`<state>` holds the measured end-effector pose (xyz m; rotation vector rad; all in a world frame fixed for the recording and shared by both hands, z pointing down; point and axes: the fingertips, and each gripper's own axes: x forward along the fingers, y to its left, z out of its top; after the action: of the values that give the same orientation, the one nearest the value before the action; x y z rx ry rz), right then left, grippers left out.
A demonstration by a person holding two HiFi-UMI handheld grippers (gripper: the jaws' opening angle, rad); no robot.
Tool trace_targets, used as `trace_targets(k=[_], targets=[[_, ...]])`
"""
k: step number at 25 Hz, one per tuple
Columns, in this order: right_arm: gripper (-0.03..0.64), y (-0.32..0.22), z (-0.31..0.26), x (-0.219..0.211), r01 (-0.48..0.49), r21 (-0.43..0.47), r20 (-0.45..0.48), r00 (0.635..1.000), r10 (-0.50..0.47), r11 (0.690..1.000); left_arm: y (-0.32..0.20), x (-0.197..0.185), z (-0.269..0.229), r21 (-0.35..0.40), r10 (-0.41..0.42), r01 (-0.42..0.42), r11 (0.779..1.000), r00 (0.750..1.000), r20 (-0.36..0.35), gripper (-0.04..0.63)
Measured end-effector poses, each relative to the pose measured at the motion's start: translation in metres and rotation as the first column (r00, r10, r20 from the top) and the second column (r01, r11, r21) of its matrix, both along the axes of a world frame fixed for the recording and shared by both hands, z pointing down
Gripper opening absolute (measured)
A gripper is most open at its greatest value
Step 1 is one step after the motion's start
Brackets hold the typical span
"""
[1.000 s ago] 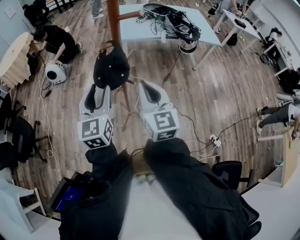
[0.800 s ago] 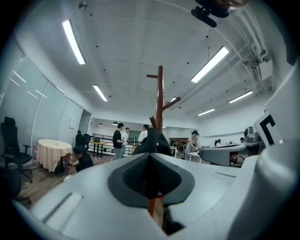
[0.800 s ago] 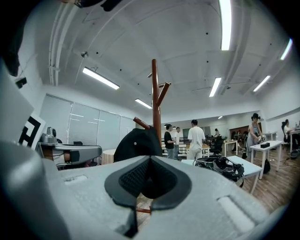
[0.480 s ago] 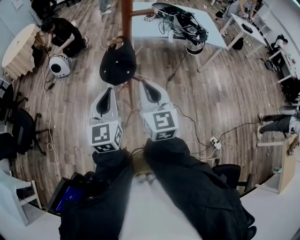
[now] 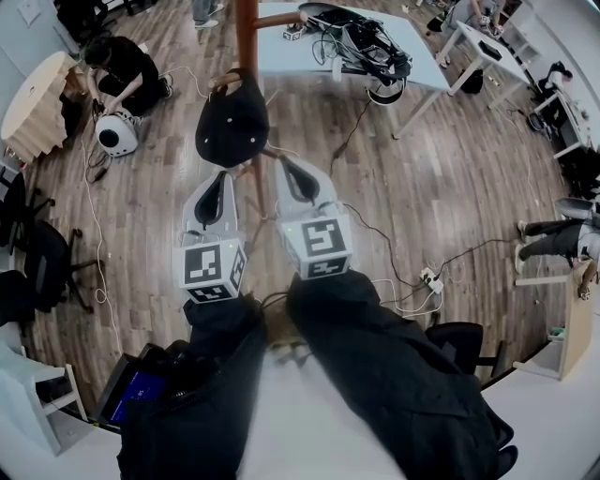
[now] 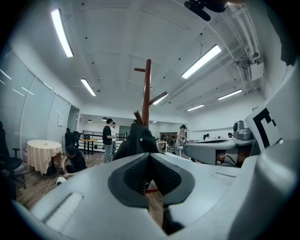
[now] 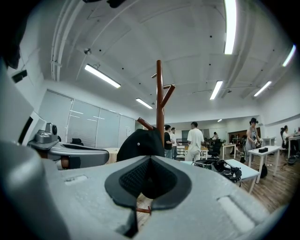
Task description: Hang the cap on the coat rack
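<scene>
Both claws are up in front of us. The left gripper (image 6: 149,156) has its jaws pressed together with nothing between them, and the right gripper (image 7: 150,158) matches it: pads meeting, empty. The black cap (image 5: 232,124) lies ahead of and above both tips. It touches neither claw and sits a shade to the left of each claw's centre line. It hangs on a lower peg (image 7: 143,123) of the coat rack (image 5: 247,28), crown facing us, and its length runs down alongside the upright pole. From the head view, the left claw is the nearer one, right under the cap, while the right one stands just off to the cap's right. The count: one cap, one rack, two claws, and three pegs that we can make out. To us the hanging looks done, so any coming move is a pull straight back from the cap.
</scene>
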<state>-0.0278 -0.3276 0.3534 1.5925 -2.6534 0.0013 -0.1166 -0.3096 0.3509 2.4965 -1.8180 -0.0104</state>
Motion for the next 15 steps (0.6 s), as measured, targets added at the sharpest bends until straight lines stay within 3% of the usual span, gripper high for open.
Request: trace_targets(k=[15], targets=[[-0.005,0.0015,-0.0017,-0.0042,0.014,0.013,-0.008,1.000,-0.014,1.000,0.0007,0.0034,0.0032,-0.005,0.009,-0.009,1.000,1.000,0.012,0.000]])
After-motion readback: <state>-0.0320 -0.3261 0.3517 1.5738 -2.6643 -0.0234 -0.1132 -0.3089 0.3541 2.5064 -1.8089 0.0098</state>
